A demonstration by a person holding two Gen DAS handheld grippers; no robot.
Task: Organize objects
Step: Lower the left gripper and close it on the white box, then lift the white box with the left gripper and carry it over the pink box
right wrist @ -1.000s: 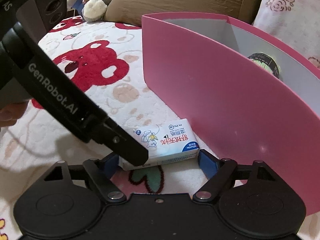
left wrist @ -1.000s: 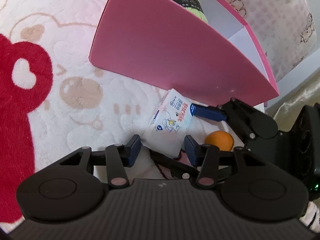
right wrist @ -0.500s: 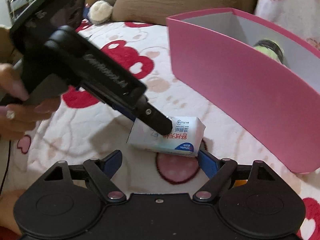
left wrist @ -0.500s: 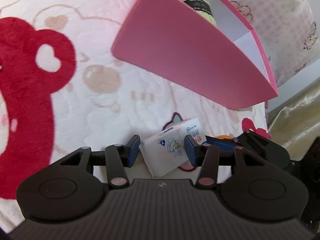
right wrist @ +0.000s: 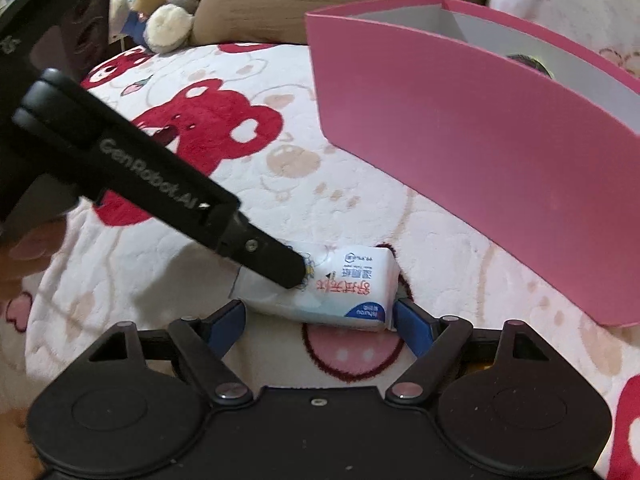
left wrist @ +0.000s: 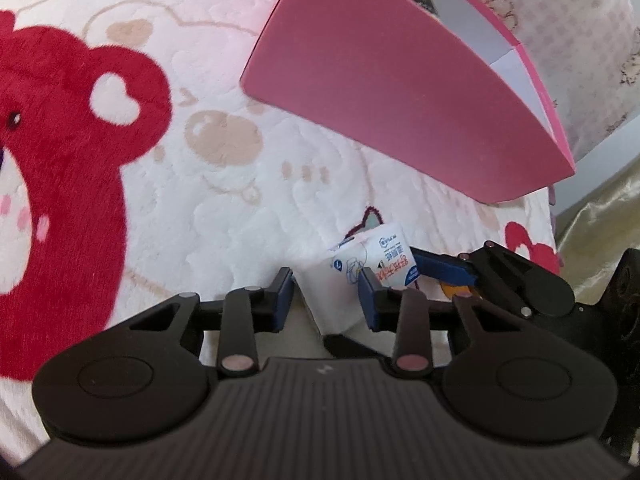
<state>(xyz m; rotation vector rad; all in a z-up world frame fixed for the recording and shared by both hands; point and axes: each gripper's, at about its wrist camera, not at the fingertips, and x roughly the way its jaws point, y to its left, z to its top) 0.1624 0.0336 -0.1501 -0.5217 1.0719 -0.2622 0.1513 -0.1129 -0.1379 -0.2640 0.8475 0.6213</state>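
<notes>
Both grippers meet at the tissue pack (right wrist: pixel 340 284) on the blanket (right wrist: pixel 248 200), near the pink box (right wrist: pixel 460 132). Left gripper (left wrist: pixel 326 298) has just been closing and pinches it; right gripper (right wrist: pixel 320 320) straddles it wide, its pads seemingly not pressing.

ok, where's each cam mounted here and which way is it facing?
Left wrist: on the left tool, angled down at the bear-print plush blanket; its blue-padded fingers, just closing, squeeze the white tissue pack; the right tool shows at right.
Right wrist: on the right tool, angled down over the blanket toward the pink cardboard box; the pack lies between its open fingers; the left tool and a hand show at left.
Shared: pack, box, blanket.
</notes>
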